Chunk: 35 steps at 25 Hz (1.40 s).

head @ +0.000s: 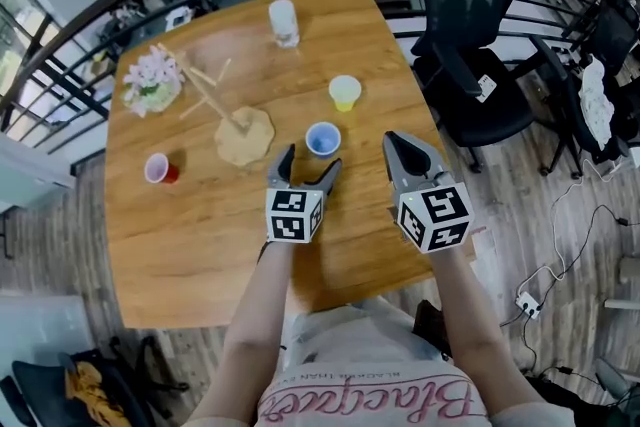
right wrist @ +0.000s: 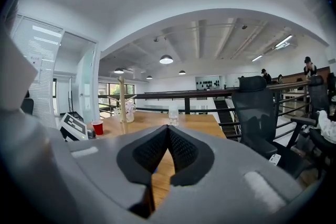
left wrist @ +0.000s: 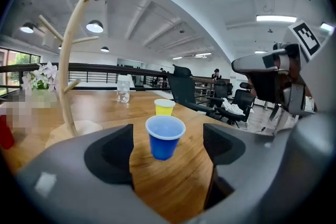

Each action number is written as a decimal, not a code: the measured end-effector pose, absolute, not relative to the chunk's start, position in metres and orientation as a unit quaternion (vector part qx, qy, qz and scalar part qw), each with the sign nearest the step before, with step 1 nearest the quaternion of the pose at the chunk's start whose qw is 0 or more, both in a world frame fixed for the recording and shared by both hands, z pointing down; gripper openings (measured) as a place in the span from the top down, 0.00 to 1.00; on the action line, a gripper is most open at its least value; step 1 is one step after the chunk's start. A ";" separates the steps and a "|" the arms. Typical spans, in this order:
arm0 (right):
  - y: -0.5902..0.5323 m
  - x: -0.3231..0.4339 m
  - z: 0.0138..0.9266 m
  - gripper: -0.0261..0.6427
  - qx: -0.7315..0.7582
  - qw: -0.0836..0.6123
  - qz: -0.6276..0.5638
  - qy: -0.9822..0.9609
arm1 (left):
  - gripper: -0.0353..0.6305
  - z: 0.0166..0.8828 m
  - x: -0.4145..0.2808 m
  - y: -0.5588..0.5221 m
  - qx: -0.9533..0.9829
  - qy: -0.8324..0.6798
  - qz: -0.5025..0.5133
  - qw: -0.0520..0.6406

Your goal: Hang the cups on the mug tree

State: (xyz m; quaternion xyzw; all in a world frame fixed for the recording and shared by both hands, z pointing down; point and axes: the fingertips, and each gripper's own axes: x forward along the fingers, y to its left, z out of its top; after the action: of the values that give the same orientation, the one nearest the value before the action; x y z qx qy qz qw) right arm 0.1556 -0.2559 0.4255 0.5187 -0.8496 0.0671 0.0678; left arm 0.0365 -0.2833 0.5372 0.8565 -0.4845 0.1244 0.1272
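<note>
Jaws spread wide, the left tool (head: 311,160) lines up on the blue cup (head: 322,138) at its twelve o'clock on the tabletop (head: 200,235), apparently readying a grasp for the bare mug tree (head: 215,100) at ten o'clock, while the right tool (head: 393,139) idles, pinched together on nothing.

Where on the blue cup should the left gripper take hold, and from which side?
Probably the side wall just below the rim of the blue cup, approached level from the near side. It stands upright, open end up, tapering downward, so the rim would resist slipping. The left gripper is open, the cup centred ahead of its fingers.
</note>
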 end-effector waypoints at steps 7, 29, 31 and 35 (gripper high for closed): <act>-0.259 0.165 0.441 0.96 0.524 0.091 0.076 -0.843 | 0.35 0.581 0.040 -0.299 0.841 -0.489 0.177 0.150; -0.248 0.164 0.449 0.96 0.535 0.099 0.095 -0.834 | 0.52 0.574 0.039 -0.312 0.835 -0.494 0.199 0.138; -0.245 0.160 0.446 0.96 0.534 0.095 0.096 -0.835 | 0.52 0.567 0.038 -0.307 0.838 -0.489 0.199 0.137; -0.243 0.155 0.439 0.96 0.538 0.082 0.105 -0.832 | 0.52 0.552 0.036 -0.299 0.845 -0.480 0.196 0.128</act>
State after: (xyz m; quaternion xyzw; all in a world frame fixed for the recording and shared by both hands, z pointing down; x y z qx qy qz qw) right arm 0.1548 -0.2430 0.4390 0.5380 -0.8324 0.1048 0.0817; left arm 0.0360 -0.2993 0.5518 0.8452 -0.4805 0.1958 0.1282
